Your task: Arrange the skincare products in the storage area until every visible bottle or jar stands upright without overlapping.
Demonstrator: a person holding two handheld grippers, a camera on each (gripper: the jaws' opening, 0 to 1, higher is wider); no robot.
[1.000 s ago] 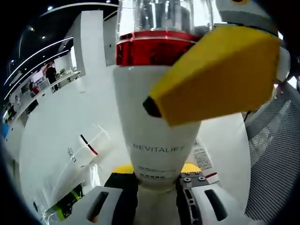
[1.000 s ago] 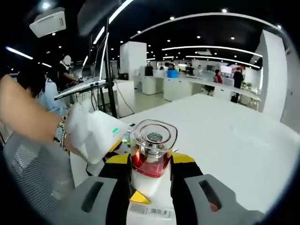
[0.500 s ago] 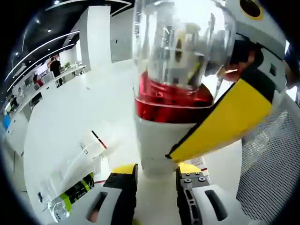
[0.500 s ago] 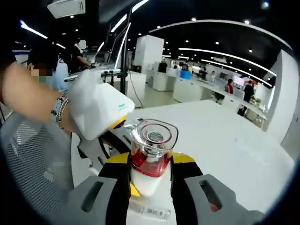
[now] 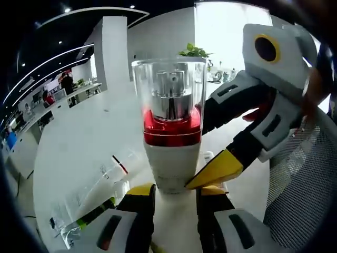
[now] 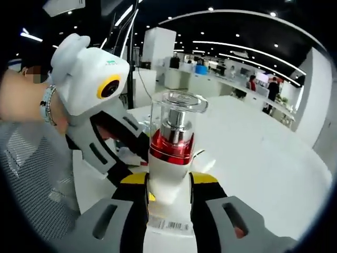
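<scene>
A white bottle with a red band and a clear cap (image 5: 171, 132) rises between the jaws of my left gripper (image 5: 174, 192), which is shut on its base. In the right gripper view the same bottle (image 6: 174, 142) stands between the jaws of my right gripper (image 6: 168, 182), also shut on its lower body. The right gripper's white housing (image 5: 274, 100) comes in from the right, its yellow-tipped jaw pressed against the bottle's side. The left gripper's housing (image 6: 89, 79) reaches in from the left, held by a person's hand.
A white tube (image 5: 100, 182) lies flat on the white table (image 5: 73, 137), with a green and black item (image 5: 92, 215) beside it. A grey mesh chair (image 5: 300, 179) stands close on the right. Other tables and people are far behind.
In the left gripper view the bottle now sits further out, its whole cap showing. The right gripper's yellow jaw has dropped lower on the bottle. The left gripper has moved closer in the right view.
</scene>
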